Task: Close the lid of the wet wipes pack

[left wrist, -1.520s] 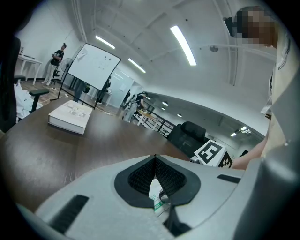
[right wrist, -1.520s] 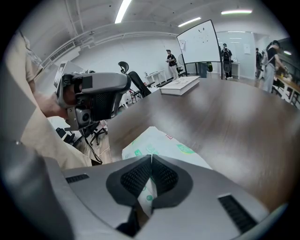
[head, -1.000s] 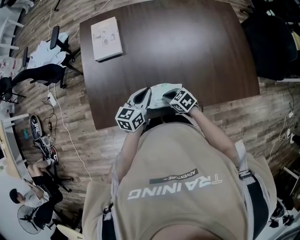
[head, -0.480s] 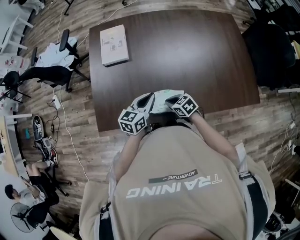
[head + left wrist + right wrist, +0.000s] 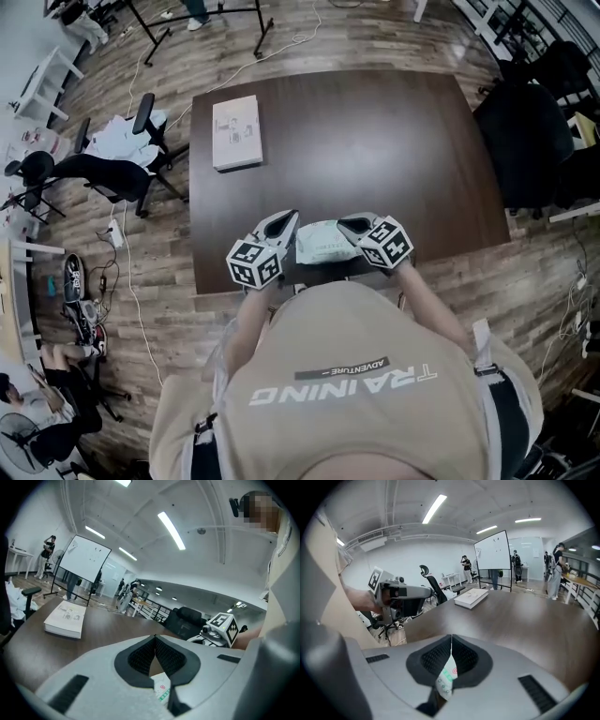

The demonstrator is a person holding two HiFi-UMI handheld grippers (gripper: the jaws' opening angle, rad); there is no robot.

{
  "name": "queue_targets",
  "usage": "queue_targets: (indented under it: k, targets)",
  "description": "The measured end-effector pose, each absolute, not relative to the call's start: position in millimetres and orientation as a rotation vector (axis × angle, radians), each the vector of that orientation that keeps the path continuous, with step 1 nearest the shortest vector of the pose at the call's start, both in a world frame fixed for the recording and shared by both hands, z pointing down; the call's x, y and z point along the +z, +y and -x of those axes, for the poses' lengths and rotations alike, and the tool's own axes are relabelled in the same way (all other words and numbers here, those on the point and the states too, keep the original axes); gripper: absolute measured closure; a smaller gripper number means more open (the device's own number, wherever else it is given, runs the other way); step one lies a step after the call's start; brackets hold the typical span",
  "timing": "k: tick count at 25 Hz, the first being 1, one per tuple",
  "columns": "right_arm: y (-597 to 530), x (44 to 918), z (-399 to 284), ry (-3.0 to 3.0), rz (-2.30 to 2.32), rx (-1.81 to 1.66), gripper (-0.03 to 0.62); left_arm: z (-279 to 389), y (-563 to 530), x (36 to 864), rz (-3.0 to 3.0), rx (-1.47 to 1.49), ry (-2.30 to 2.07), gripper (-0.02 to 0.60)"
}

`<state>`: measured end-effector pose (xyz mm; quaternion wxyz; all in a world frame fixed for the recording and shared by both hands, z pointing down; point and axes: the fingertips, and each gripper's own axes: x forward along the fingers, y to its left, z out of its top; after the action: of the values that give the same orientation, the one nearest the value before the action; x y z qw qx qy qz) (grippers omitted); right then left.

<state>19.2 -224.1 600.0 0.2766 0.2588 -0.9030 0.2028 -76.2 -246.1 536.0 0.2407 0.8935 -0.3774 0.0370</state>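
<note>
The wet wipes pack (image 5: 327, 241) is a pale white-green soft pack held over the near edge of the dark table (image 5: 375, 141). My left gripper (image 5: 280, 226) is shut on its left end and my right gripper (image 5: 357, 227) on its right end. In the left gripper view the jaws (image 5: 155, 640) are pressed together with a printed corner of the pack (image 5: 162, 689) pinched low between them. The right gripper view shows its jaws (image 5: 451, 640) closed on the pack's seam edge (image 5: 446, 679). The pack's lid cannot be made out.
A white flat box (image 5: 236, 131) lies at the table's far left corner. Office chairs (image 5: 103, 169) and cables crowd the wooden floor to the left, and a dark chair (image 5: 525, 141) stands on the right. My torso fills the lower part of the head view.
Both grippers have spread a little apart, so the whole pack now shows stretched between them. The head camera has tilted, and the table sits lower in view.
</note>
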Motion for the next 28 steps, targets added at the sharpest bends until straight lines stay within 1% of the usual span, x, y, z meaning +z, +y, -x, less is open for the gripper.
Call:
queue_targets:
  k: [7,13,19,24,28]
  targets:
    - [-253,530,-26,-2.532,-0.851,0.419,0.579,87,-263,485,-2.513,0.019,-1.069,0.572]
    - [-254,485,-18,-2.597,-0.854,0.31,0.579,92,-271,431,-2.61,-0.045,-1.096,0.572]
    - [-256,440,-7,-2.733,-0.852,0.354,0.579,100,-273,400,-2.666,-0.031,-1.149,0.572]
    - [-266,399,-5,-2.797,-0.905,0.236,0.579,108,-279,367,-2.666,-0.151,-1.194,0.572]
    - [-278,389,-5,-2.823,-0.95,0.259,0.579,114,-286,347,-2.641,-0.239,-1.198,0.572]
